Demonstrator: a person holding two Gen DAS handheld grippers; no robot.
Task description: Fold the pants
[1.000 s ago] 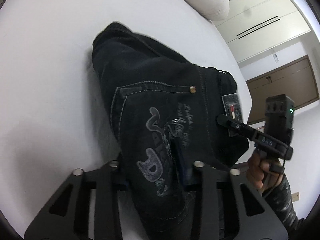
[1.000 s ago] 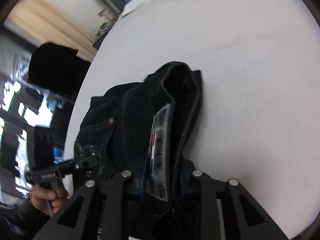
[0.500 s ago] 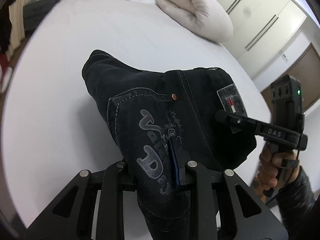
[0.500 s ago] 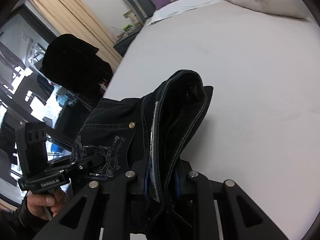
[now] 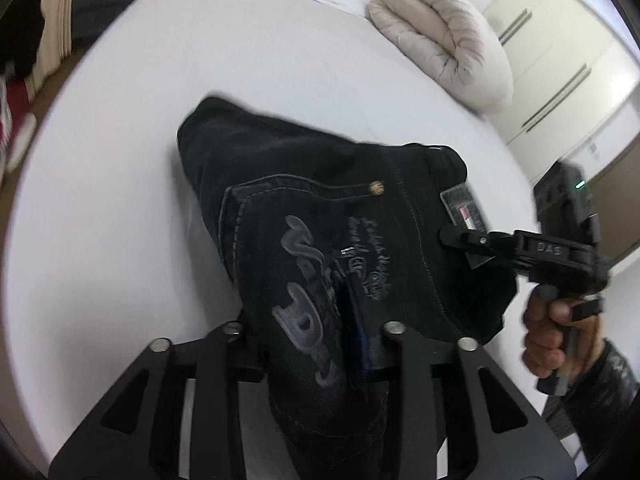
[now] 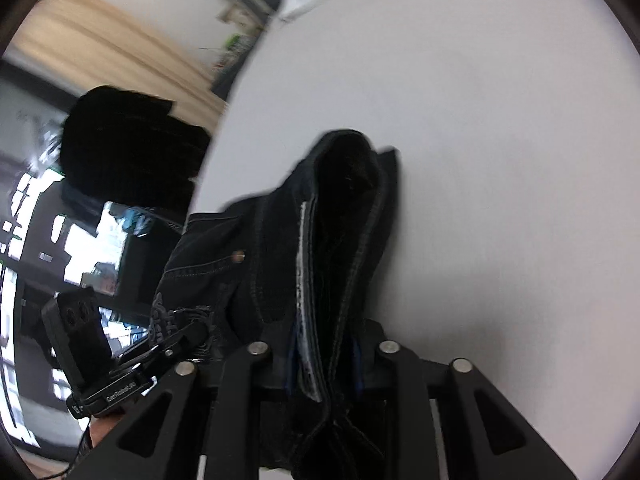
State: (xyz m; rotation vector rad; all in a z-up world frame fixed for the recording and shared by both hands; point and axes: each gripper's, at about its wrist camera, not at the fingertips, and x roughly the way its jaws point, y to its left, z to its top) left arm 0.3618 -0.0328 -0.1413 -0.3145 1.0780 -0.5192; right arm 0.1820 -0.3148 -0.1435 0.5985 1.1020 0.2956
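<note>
White bed (image 5: 120,184) below: black pants (image 5: 320,216) already a compact bundle, left gripper (image 5: 316,332) and right gripper (image 6: 324,356) both clamped on it; only set-down seems left.

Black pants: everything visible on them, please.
The black pants look like dark denim with pale stitching, folded into a thick bundle. Showing are a back pocket with grey embroidered lettering, a brass rivet at its corner and a grey waistband patch with a red stripe. The left tongs are shut on the pocket area; the right tongs are shut on the stacked waistband edge. The bundle hangs over the white bed; whether its far end touches the sheet is unclear.
</note>
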